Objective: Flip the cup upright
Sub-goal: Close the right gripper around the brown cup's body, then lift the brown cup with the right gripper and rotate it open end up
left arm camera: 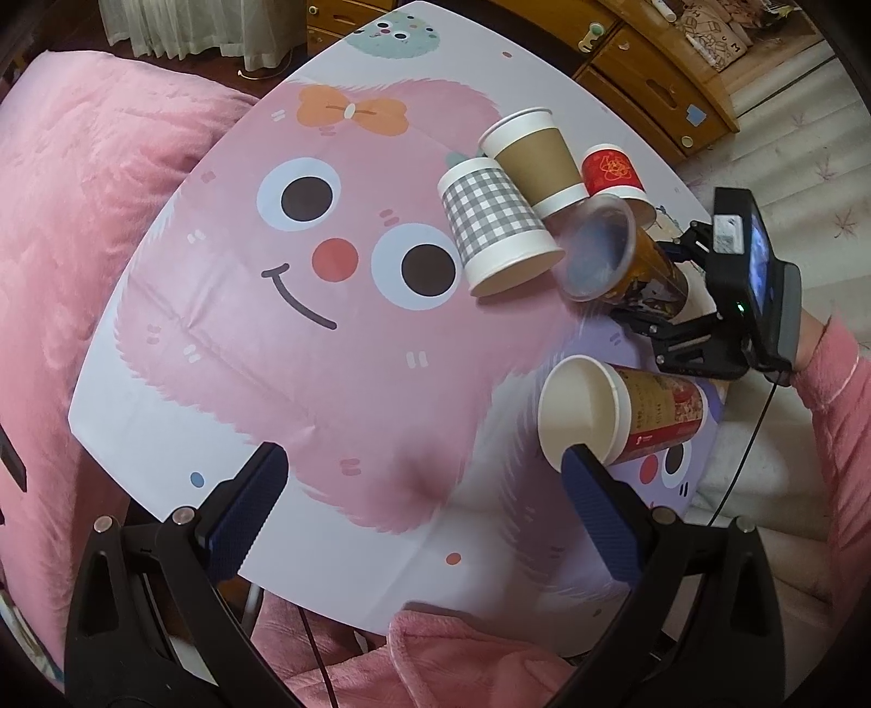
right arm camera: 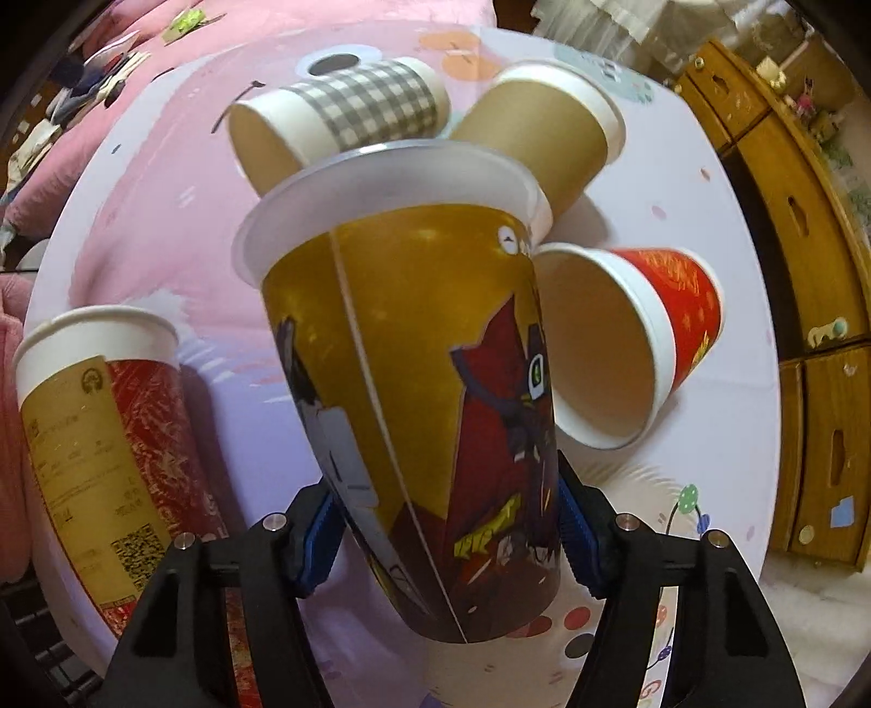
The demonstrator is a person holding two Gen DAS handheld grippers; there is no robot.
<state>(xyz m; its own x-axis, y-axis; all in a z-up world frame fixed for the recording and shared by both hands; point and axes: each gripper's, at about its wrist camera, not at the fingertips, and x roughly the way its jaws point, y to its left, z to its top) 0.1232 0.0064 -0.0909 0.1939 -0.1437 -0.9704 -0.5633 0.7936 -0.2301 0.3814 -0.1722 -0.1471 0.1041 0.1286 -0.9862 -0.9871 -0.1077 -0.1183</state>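
Lying tilted between the right hand-held gripper's [right arm camera: 446, 536] clamped pads, the gold printed cup [right arm camera: 413, 392] points its rim away toward the checked cup [right arm camera: 348, 117], while the left hand-held gripper [left arm camera: 424, 512] hangs open, farther off.

We see a table [left arm camera: 163, 381] covered with a printed cloth showing a pink fuzzy smiling face [left arm camera: 326, 261] with an orange bow [left arm camera: 353, 111]. A pink plush blanket [left arm camera: 81, 218] lies along its left edge. Beyond the far edge stand wooden drawers [left arm camera: 653, 81] and white curtains [left arm camera: 179, 27].
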